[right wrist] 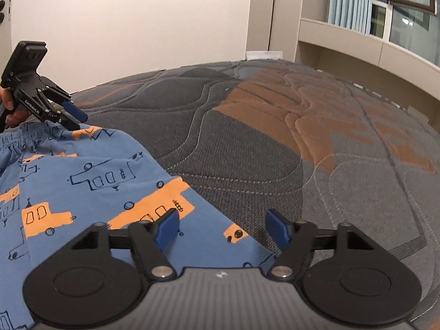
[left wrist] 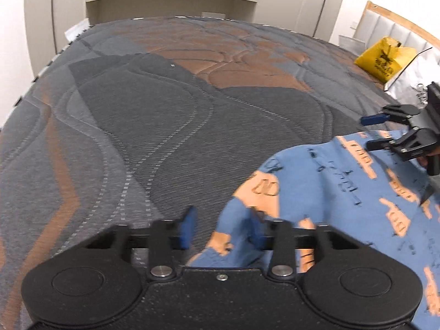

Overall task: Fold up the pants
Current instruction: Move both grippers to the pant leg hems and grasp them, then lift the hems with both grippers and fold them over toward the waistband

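Evidently both sets of jaws stand parted and empty, each poised at one edge of the pants (right wrist: 82, 181) so the two can pinch together. On the left gripper (left wrist: 220, 228), the right blue pad sits over a bunched fold at the waistband end while the left pad hangs over bare mattress (left wrist: 165, 126), straddling the cloth's edge. The right gripper (right wrist: 221, 227) does likewise farther down the leg: one pad above the orange-truck print, the other beyond the hem side over the quilting. Between them the blue pants lie spread on the near part of the mattress, mostly flat, rumpled at the waistband. I judge this placement prepares a lengthwise fold. Far right, a yellow bag (left wrist: 385, 60) rests by the headboard.
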`<state>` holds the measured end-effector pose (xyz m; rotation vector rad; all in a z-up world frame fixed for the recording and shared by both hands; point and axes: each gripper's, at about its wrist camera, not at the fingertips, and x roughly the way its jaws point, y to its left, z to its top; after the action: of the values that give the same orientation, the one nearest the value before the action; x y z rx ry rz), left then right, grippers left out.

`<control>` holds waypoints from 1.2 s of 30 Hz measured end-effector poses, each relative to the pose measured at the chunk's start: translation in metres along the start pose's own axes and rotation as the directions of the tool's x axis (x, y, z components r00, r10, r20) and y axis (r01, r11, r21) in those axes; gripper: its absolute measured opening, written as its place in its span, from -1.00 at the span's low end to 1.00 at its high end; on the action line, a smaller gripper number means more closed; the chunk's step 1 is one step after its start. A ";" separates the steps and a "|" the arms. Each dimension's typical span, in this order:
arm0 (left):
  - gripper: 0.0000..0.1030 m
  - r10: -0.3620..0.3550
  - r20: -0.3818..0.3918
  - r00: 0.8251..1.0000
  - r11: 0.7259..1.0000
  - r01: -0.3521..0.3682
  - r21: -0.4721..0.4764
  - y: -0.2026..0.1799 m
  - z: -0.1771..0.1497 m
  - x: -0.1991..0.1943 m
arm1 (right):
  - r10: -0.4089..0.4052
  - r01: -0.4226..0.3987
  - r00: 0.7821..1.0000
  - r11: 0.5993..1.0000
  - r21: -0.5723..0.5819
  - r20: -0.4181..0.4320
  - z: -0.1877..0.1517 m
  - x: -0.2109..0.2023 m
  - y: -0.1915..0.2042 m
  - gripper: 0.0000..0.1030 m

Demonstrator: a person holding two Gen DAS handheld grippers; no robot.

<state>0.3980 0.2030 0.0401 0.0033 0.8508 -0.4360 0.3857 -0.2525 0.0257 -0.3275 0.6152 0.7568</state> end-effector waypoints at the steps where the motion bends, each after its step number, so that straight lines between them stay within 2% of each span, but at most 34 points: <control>1: -0.78 0.000 -0.009 1.000 1.000 0.000 -0.014 -0.001 0.001 0.001 | 0.007 -0.007 1.000 1.000 -0.002 -0.004 0.000 0.001 0.000 0.34; 3: -0.90 0.038 -0.022 0.999 0.998 -0.039 -0.055 -0.004 0.003 0.003 | 0.024 -0.024 1.000 1.000 -0.003 -0.013 0.001 0.004 -0.001 0.24; 4: -0.96 0.047 -0.006 0.999 0.997 -0.047 -0.060 -0.008 0.004 0.001 | 0.035 -0.034 0.999 0.999 0.001 -0.018 0.002 0.007 0.001 0.09; 5: -0.96 0.063 0.022 0.998 0.997 -0.062 -0.046 -0.013 0.004 -0.004 | 0.050 -0.049 0.998 0.999 0.007 -0.024 0.002 0.009 0.001 0.03; 6: -0.97 0.089 0.063 0.994 0.996 -0.088 -0.021 -0.021 0.005 -0.010 | 0.065 -0.064 0.997 0.998 0.011 -0.029 0.003 0.011 0.001 -0.14; 7: -0.97 0.111 0.104 0.988 0.994 -0.112 0.001 -0.027 0.005 -0.018 | 0.071 -0.070 0.997 0.997 0.009 -0.027 0.003 0.012 0.003 -0.40; 10: -0.97 0.186 0.171 0.968 0.981 -0.192 0.019 -0.037 0.009 -0.036 | 0.065 -0.065 0.998 0.998 -0.012 -0.018 0.006 0.011 0.010 -0.89; 13: -0.97 0.243 0.216 0.946 0.965 -0.258 0.042 -0.044 0.011 -0.041 | 0.021 -0.021 1.000 0.998 -0.055 0.007 0.010 0.009 0.019 -0.93; 16: -0.97 0.266 0.205 0.942 0.958 -0.281 0.049 -0.045 0.011 -0.026 | -0.038 0.040 0.999 0.997 -0.060 0.032 0.016 0.011 0.024 -1.00; 18: -0.97 0.281 0.156 0.947 0.957 -0.289 0.025 -0.039 0.011 -0.012 | -0.082 0.084 0.996 0.995 -0.061 0.033 0.018 0.017 0.025 -1.00; 20: -0.95 0.272 0.111 0.956 0.962 -0.274 0.002 -0.032 0.009 0.000 | -0.075 0.076 0.997 0.996 -0.042 0.009 0.019 0.024 0.022 -1.00; 21: -0.86 0.264 0.103 0.959 0.964 -0.265 -0.007 -0.028 0.009 0.002 | -0.057 0.057 0.998 0.998 -0.036 0.002 0.019 0.026 0.020 -0.99; 22: -0.67 0.252 0.103 0.962 0.968 -0.252 -0.011 -0.026 0.007 0.002 | -0.044 0.044 0.999 0.998 -0.036 0.003 0.017 0.025 0.019 -0.93; 23: -0.59 0.246 0.111 0.963 0.969 -0.246 -0.014 -0.024 0.006 0.000 | -0.032 0.032 0.999 0.999 -0.032 0.011 0.016 0.023 0.017 -0.85; 25: 0.02 0.228 0.135 0.964 0.973 -0.229 -0.008 -0.020 0.006 -0.004 | 0.001 -0.001 0.999 1.000 -0.009 0.033 0.016 0.016 0.011 -0.29; 26: 0.18 0.220 0.147 0.964 0.975 -0.222 -0.003 -0.019 0.006 -0.007 | 0.015 -0.015 0.999 1.000 0.002 0.045 0.015 0.012 0.008 -0.17; 27: 0.45 0.212 0.156 0.965 0.977 -0.215 0.002 -0.017 0.007 -0.009 | 0.026 -0.027 0.998 1.000 0.009 0.052 0.015 0.009 0.005 -0.03; 28: 0.50 0.202 0.161 0.966 0.979 -0.206 0.004 -0.015 0.007 -0.010 | 0.044 -0.045 0.998 0.999 0.013 0.053 0.015 0.007 0.002 0.04; 32: 0.43 0.145 0.126 0.981 0.989 -0.145 -0.009 -0.008 0.010 -0.003 | 0.098 -0.099 0.995 0.994 0.046 0.022 0.012 0.008 -0.010 0.21; 33: 0.27 0.135 0.103 0.986 0.991 -0.134 -0.015 -0.007 0.009 0.002 | 0.107 -0.107 0.994 0.992 0.064 0.006 0.010 0.010 -0.013 0.20; 34: -0.08 0.120 0.081 0.989 0.993 -0.119 -0.020 -0.005 0.009 0.006 | 0.112 -0.111 0.994 0.991 0.079 -0.007 0.009 0.014 -0.015 0.16; 35: -0.29 0.100 0.064 0.993 0.995 -0.099 -0.025 -0.004 0.009 0.009 | 0.120 -0.118 0.993 0.988 0.095 -0.015 0.006 0.016 -0.016 0.10; 36: -0.58 0.078 0.054 0.996 0.997 -0.076 -0.033 -0.004 0.008 0.011 | 0.129 -0.127 0.992 0.986 0.109 -0.009 0.004 0.016 -0.018 -0.20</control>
<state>0.4091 0.1940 0.0379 -0.0042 0.8002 -0.3494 0.4091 -0.2539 0.0202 -0.1960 0.6948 0.8413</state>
